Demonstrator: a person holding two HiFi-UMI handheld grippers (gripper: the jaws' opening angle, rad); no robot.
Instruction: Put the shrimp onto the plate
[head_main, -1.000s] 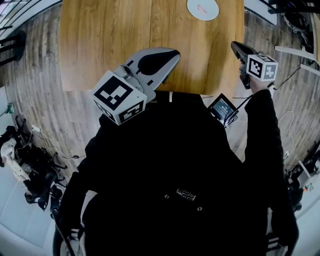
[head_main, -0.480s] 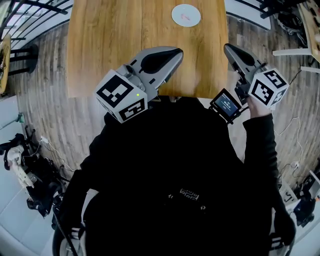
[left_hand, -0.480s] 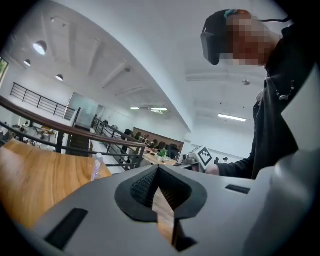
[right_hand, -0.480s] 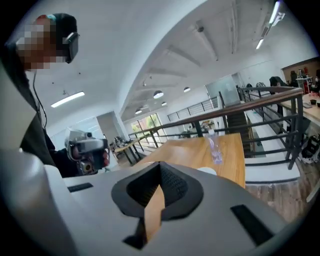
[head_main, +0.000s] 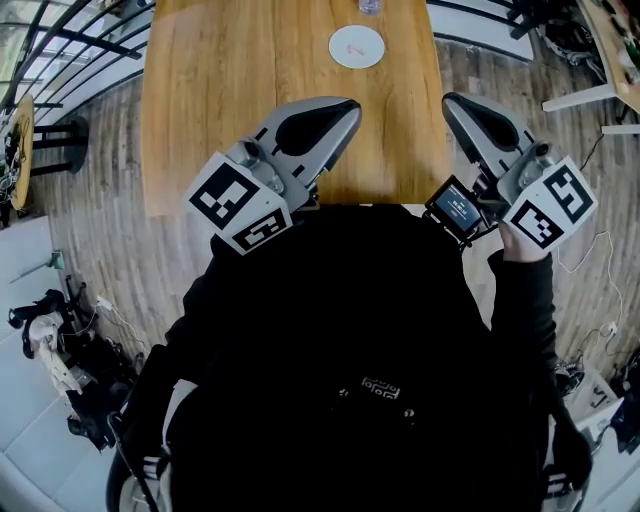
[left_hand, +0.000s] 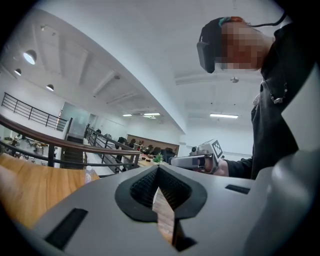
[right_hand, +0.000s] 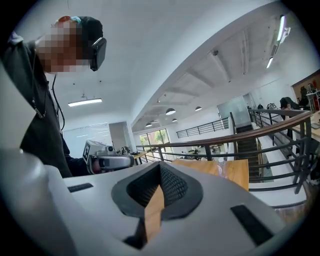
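Both the left gripper (head_main: 345, 105) and right gripper (head_main: 452, 100) are clenched shut on nothing, up by the table's (head_main: 230, 90) near edge. The shrimp (head_main: 357, 44) looks like that tiny pink bit already on the plate (head_main: 340, 53) at the far edge, but it's too small to be sure. Probably light, soft and slippery, so pinch it gently mid-body.

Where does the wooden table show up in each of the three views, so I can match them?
Head view: the wooden table fills the top centre of the picture.
Left gripper view: the table sits at the lower left edge.
Right gripper view: the table lies just right of centre, seen small.
Shared landmark: the black railing runs beside the table in all three.
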